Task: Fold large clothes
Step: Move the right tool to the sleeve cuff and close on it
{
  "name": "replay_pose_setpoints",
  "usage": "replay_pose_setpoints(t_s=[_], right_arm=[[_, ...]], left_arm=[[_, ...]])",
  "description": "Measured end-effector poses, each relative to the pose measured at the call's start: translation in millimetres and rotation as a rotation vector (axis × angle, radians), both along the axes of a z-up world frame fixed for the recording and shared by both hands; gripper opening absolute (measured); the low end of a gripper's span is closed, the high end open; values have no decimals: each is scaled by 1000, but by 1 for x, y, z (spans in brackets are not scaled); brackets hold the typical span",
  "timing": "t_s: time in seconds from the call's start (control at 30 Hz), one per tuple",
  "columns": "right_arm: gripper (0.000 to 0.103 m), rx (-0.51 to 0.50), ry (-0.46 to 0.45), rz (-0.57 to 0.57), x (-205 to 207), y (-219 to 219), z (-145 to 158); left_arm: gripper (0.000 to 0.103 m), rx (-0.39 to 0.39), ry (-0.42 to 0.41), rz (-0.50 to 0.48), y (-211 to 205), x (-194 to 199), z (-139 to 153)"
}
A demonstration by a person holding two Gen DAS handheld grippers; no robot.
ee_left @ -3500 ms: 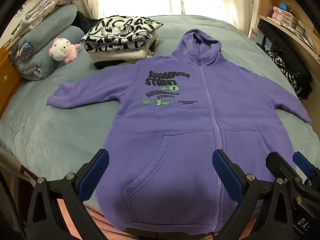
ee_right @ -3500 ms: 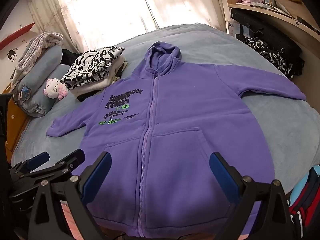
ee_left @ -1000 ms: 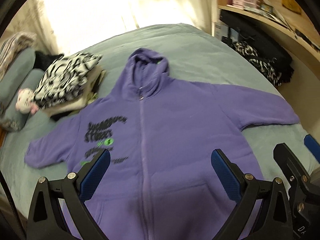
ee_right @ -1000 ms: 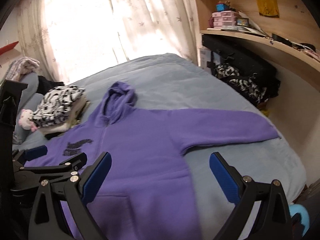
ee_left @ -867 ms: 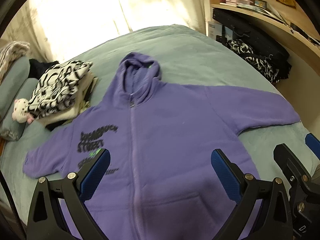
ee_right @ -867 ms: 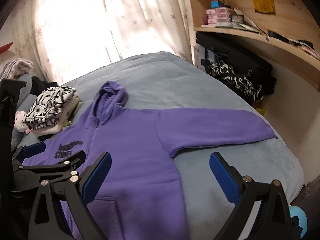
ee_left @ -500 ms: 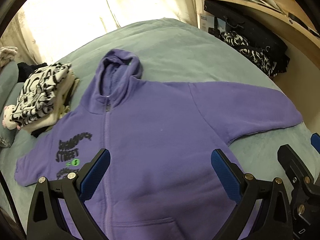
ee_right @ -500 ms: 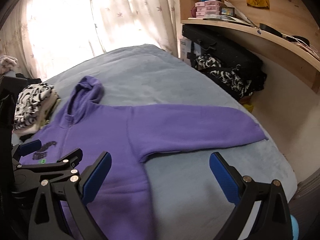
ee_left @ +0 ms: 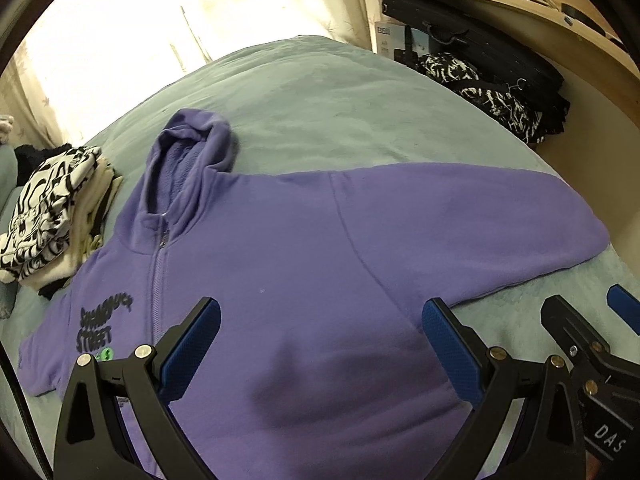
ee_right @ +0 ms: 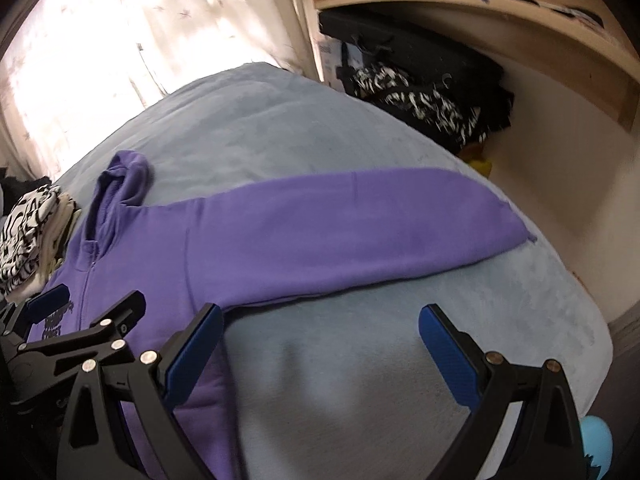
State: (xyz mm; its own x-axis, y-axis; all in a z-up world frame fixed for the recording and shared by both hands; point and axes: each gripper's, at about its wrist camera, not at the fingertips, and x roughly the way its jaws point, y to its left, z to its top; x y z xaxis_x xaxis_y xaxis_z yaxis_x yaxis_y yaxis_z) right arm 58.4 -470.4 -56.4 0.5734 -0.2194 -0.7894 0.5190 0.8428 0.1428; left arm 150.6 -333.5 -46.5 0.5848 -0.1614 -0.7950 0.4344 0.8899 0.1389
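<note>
A purple zip hoodie [ee_left: 280, 272] with black "Sugarduck Street" print lies face up on the grey-blue bed [ee_left: 340, 108], hood away from me, sleeves spread. Its right sleeve [ee_right: 360, 232] stretches toward the bed's right edge. My left gripper [ee_left: 320, 340] is open and empty above the hoodie's chest. My right gripper [ee_right: 320, 344] is open and empty above the bare blanket just below the right sleeve. In the right wrist view the left gripper [ee_right: 84, 316] shows at the lower left; in the left wrist view the right gripper [ee_left: 580, 328] shows at the lower right.
A stack of folded clothes with a black-and-white print on top [ee_left: 52, 216] sits left of the hood. Black bags and patterned cloth [ee_right: 424, 92] lie beside the bed under a wooden shelf [ee_right: 520, 28]. A curtained window [ee_left: 160, 24] is behind.
Both grippers have swung to the right, from the hoodie's hem and pockets toward its chest and right sleeve. The hoodie has not moved. Both grippers stayed open.
</note>
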Motion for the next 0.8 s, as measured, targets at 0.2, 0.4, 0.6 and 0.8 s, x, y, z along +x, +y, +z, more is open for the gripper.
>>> replay_pose_setpoints(t_s=[0.2, 0.4, 0.6, 0.8], right_arm=[[99, 59, 17, -62, -2, -30, -17], [90, 132, 32, -164, -4, -72, -33], [82, 295, 33, -294, -9, -123, -60], [81, 406, -63, -416, -11, -157, -78]], left_arm=[[100, 3, -13, 19, -16, 7, -14], [100, 0, 2, 60, -26, 21, -28], [100, -18, 6, 113, -32, 40, -36], [100, -44, 42, 142, -31, 53, -46]])
